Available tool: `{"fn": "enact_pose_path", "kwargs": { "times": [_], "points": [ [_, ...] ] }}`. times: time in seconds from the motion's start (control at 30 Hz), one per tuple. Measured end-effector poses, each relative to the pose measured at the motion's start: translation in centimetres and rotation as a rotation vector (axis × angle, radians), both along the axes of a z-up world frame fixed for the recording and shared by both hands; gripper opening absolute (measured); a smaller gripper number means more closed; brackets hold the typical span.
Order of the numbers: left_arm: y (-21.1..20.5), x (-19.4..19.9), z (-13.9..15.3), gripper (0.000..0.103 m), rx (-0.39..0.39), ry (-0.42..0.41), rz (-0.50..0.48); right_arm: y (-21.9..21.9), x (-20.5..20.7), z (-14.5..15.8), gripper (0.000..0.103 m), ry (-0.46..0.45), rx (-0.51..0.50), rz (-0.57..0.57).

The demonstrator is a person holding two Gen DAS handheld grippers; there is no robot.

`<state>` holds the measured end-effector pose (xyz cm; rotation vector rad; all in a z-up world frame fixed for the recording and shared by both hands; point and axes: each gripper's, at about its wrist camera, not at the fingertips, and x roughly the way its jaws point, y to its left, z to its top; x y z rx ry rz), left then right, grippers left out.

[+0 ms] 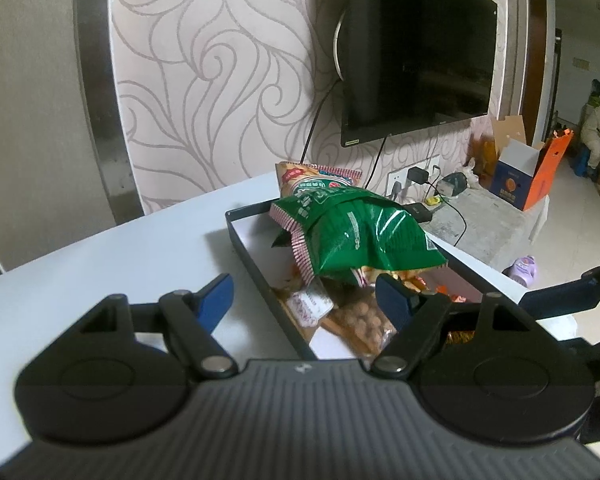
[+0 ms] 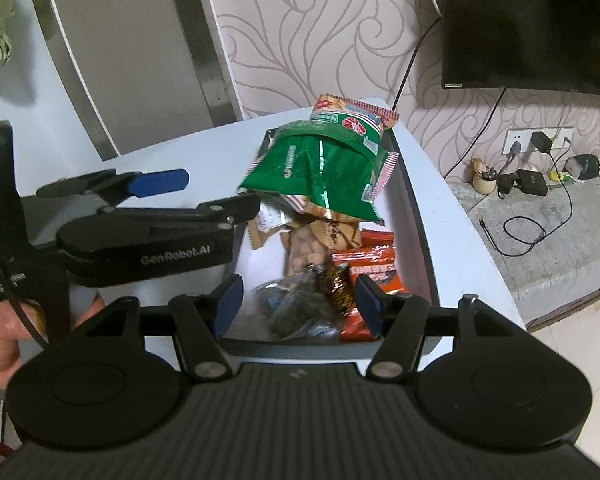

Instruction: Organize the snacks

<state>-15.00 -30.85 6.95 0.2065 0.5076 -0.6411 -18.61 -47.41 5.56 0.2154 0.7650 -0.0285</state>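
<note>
snacks sit piled in the shallow dark-rimmed rectangular tray (image 2: 418, 216) on the pale table (image 1: 100, 264), and the tray's long axis runs away from you toward the patterned wall. your right gripper (image 2: 298, 306) hangs over the near end, its blue pads apart with nothing between them; straight below and ahead lie the small dark foil-wrapped sweets (image 2: 300, 304) and the red-orange flat packets (image 2: 374, 268). your left gripper (image 1: 304, 300) stands spread wide and empty at the tray's left rim, one pad over bare table, the other over the clear bag of round brown nuts (image 1: 360, 320). the crinkled glossy green bag (image 2: 324, 172) lies tilted on top of the heap at the far half, resting partly on a red-and-white edged packet (image 2: 352, 114). your right hand looks nearer the loose small pieces, your left nearer the green bag.
</note>
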Motion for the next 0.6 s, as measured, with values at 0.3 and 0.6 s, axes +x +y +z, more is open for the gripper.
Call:
{"fn": "enact_pose_path", "kwargs": {
  "times": [0.3,0.6],
  "points": [
    [3.8,-2.1,0.7,0.08,-0.037,0.06,-0.017,4.6,-4.8,2.0,0.07,-0.014,0.017,-0.063],
    [5.9,-6.1,1.6,0.101,-0.028,0.022,-0.072,9.4,-10.9,2.9,0.074,-0.001,0.049,-0.14]
  ]
}}
